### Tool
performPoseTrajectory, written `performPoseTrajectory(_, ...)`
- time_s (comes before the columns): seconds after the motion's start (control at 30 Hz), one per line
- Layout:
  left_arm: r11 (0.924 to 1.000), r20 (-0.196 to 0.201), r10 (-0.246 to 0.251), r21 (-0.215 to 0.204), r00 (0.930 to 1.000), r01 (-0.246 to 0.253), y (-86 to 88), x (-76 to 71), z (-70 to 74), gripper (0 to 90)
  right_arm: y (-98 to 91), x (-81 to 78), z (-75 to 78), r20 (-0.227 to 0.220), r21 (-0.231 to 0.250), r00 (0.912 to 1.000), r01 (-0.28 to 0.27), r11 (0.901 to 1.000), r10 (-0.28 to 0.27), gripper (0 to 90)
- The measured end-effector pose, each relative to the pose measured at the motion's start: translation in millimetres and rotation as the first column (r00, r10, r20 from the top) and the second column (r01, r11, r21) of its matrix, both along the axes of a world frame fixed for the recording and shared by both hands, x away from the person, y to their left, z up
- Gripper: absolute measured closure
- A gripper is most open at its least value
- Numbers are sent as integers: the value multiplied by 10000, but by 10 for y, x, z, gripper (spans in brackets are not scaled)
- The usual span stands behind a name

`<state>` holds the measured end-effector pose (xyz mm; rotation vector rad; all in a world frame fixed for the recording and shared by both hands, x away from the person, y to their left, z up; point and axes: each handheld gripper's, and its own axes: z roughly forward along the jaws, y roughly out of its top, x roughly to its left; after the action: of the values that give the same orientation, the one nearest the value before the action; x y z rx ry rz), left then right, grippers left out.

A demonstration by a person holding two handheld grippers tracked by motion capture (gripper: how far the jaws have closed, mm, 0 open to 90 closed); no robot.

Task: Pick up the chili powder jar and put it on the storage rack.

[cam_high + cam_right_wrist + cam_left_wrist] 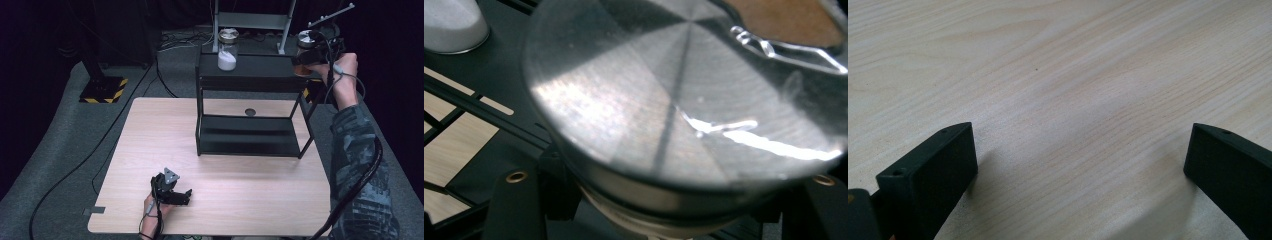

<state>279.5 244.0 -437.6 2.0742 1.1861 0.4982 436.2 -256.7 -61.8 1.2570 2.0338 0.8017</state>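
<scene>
In the high view the right gripper (314, 56) is up at the far right corner of the black shelf rack (250, 112), its jaws closed around a jar with brown contents (304, 50), which stands upright with its long axis vertical and its metal lid facing up; I cannot tell from here whether its base rests on the top shelf or hangs just above the edge. A second jar, holding white powder (227, 50), stands upright farther left on that same top shelf, well apart from the brown one. The left gripper (175, 192) lies low on the wooden counter (250, 200) near the front edge, away from both jars. In the left gripper view the jaws stand wide apart over bare wood grain, holding nothing. In the right gripper view the brushed metal lid (684, 95) looms close, with a black jaw at each side of the glass below it, so the grip sits under the lid; the white jar's base (451, 25) shows at the upper left. Judging by this, the jar is in hand at the shelf, and setting it down or lifting it clear remains
</scene>
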Motion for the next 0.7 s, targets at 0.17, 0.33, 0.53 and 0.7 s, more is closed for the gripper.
performPoseTrajectory(0.17,10000,0,-1,0,10000,1,0,0,0,3,-48,69,-61,-42,404,9999,125,9991,-123,310)
performPoseTrajectory(0.33,10000,0,0,-1,10000,0,0,0,0,3,-99,148,-104,-119,726,9995,296,9969,-288,310)
performPoseTrajectory(0.53,10000,-1,2,0,10000,-2,0,0,0,3,-137,224,-169,-146,1013,9988,483,9937,-471,310)
performPoseTrajectory(0.7,10000,-1,-3,5,10000,3,0,0,1,3,-132,293,-206,-235,1033,9978,649,9925,-628,310)
